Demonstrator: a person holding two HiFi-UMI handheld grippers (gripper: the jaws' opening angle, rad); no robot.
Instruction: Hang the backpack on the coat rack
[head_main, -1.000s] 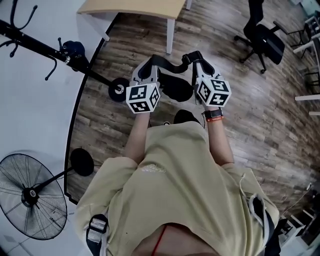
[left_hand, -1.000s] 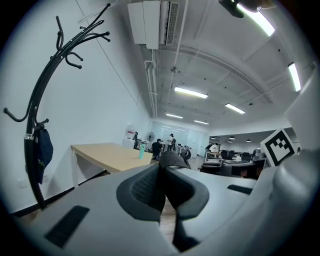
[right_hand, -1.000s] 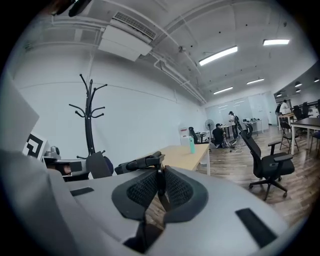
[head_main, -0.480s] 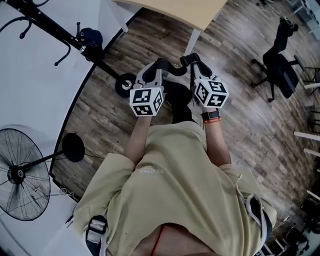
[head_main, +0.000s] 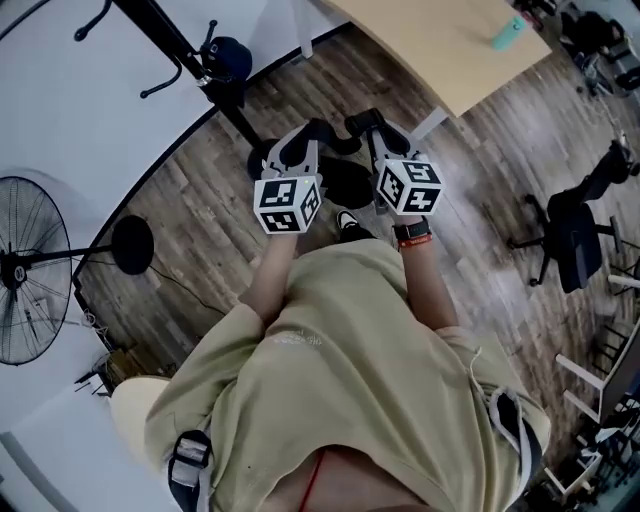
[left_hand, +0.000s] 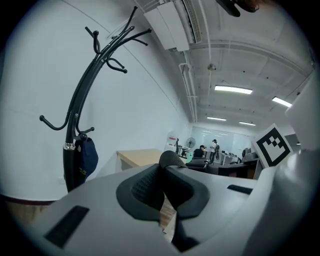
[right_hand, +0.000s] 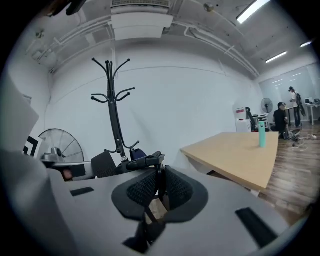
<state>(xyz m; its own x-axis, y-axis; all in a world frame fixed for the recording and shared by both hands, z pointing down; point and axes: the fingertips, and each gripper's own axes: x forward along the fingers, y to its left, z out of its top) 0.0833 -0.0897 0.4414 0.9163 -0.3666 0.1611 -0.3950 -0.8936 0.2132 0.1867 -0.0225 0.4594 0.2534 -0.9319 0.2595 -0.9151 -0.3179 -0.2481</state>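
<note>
A black backpack (head_main: 352, 183) hangs below my two grippers by its top strap (head_main: 337, 137), over the wooden floor. My left gripper (head_main: 316, 130) is shut on the strap's left end, which shows as a black loop (left_hand: 170, 159) between its pads. My right gripper (head_main: 364, 122) is shut on the right end, and the strap (right_hand: 144, 161) runs off to the left from its pads. The black coat rack (head_main: 183, 47) stands up-left of the grippers, apart from them. Its hooks rise high in the left gripper view (left_hand: 83, 98) and the right gripper view (right_hand: 114, 107).
A dark blue cap (head_main: 229, 56) hangs low on the rack. A standing fan (head_main: 22, 268) is at the left, with its round base (head_main: 131, 243) on the floor. A wooden table (head_main: 445, 45) with a teal bottle (head_main: 507, 33) lies to the upper right. An office chair (head_main: 574, 226) stands at the right.
The view has swung, so the coat rack and table now sit closer and further right above the grippers. Both grippers keep their hold on the strap, side by side.
</note>
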